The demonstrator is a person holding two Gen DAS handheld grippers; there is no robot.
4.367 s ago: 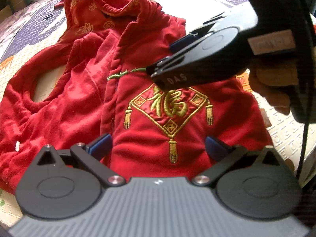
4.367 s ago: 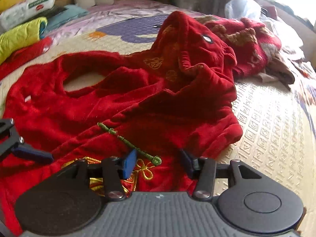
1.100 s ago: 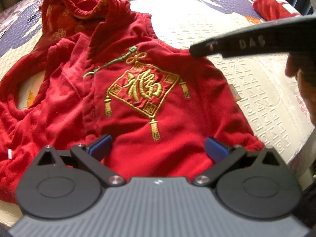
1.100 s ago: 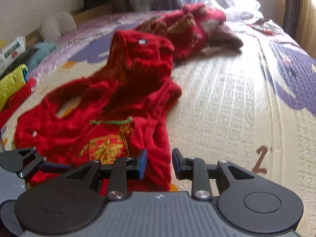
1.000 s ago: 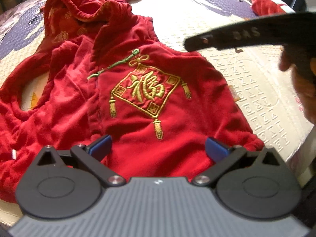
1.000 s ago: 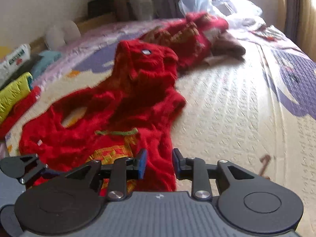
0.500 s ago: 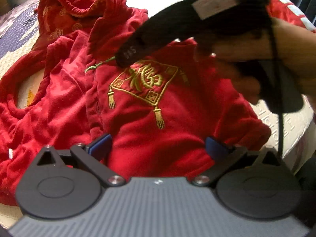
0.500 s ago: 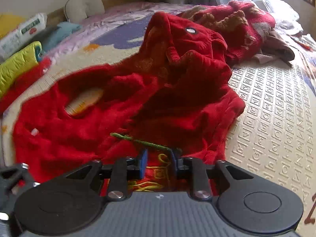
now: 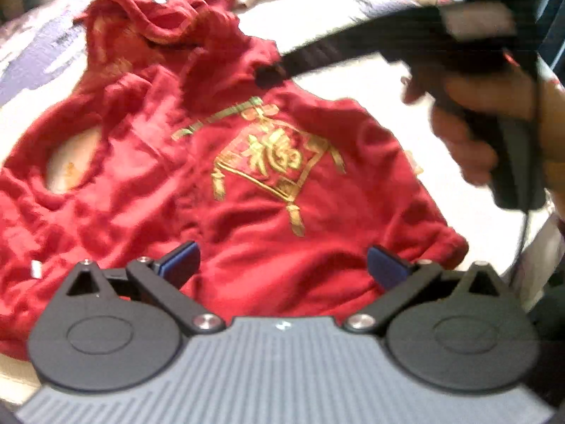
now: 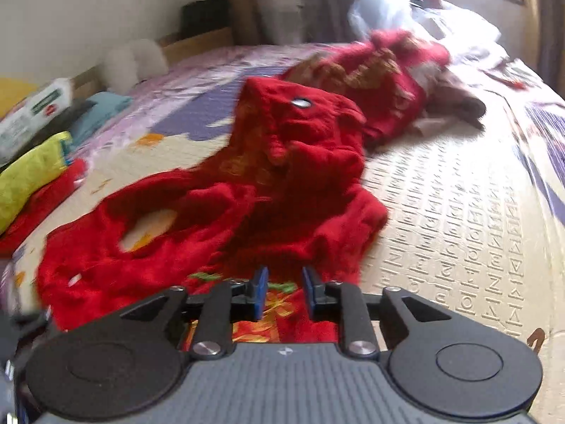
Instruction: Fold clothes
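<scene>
Left wrist view
Garment: a red hooded jacket (image 9: 247, 183) lies spread face up on the bed (image 9: 469, 212), gold emblem (image 9: 275, 162) up, hood (image 9: 159, 17) at the far end.
Left gripper (image 9: 282, 261): jaws wide apart, nothing between them, poised over the near hem.
Right gripper (image 9: 268, 74): held by a hand (image 9: 473, 130), its tip at the collar by the hood; whether it touches the cloth is lost in blur.
Risk: thick plush could bunch if only one layer is pinched at the collar, leaving a crooked fold.

Right wrist view
Right gripper (image 10: 282, 291): jaws narrowed to a small gap, with no cloth visibly between them, low over the jacket (image 10: 219, 219) near the green cord (image 10: 279, 285).
Risk: the cord may get nipped instead of the cloth, tugging the front askew.
Risk: a second red garment (image 10: 385, 70) sits just beyond the hood (image 10: 300, 116); a sweeping fold could drag into it.
Sleeve loop (image 10: 148, 226): it lies open on the left and may stay untucked.
</scene>
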